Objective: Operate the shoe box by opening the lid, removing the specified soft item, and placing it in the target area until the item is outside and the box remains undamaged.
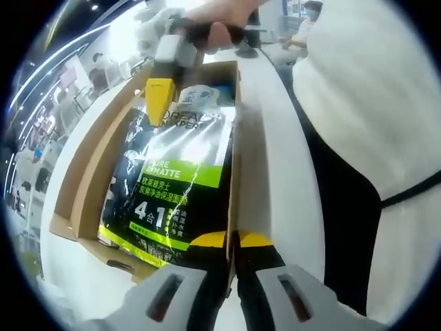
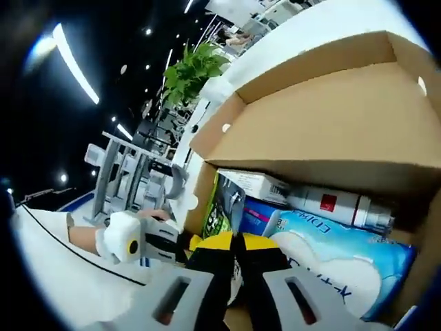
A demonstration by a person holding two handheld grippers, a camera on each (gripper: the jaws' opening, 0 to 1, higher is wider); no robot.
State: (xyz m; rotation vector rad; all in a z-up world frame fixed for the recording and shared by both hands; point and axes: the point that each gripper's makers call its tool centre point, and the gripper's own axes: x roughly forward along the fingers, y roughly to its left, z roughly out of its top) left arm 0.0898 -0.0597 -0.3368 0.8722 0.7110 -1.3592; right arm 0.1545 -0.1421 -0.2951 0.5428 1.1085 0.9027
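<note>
So in the left gripper view we've got our left hand-held gripper [image 1: 233, 243] clamped on the near wall of the shoe box [image 1: 89, 172], yellow tips pinched together over the cardboard edge. Our guess is that's there to pin the box to the white table [image 1: 275, 138] so it doesn't slide or tear while the other side works. The lid's already folded back on the left, so the box is open. Lying inside is the big black and green pouch [image 1: 172, 200] with shiny film over it, which we take for the soft item, though the task doesn't say which one. At the far end the right hand-held gripper [image 1: 160, 103] comes down with its yellow tip touching the top of that pouch; can't tell from here if it's got a hold. A person in white stands just beside the table on the right. Over to the right gripper view: the tips [image 2: 236, 243] look shut, and they sit right at the upper edge of the pouch [image 2: 222, 207], so probably nipping it, but we wouldn't swear to it. Behind it in the box are a pale blue pack [image 2: 331, 258] and a white tube [image 2: 337, 205], with the cardboard flap [image 2: 331, 117] overhead. The pouch is still fully inside.
</note>
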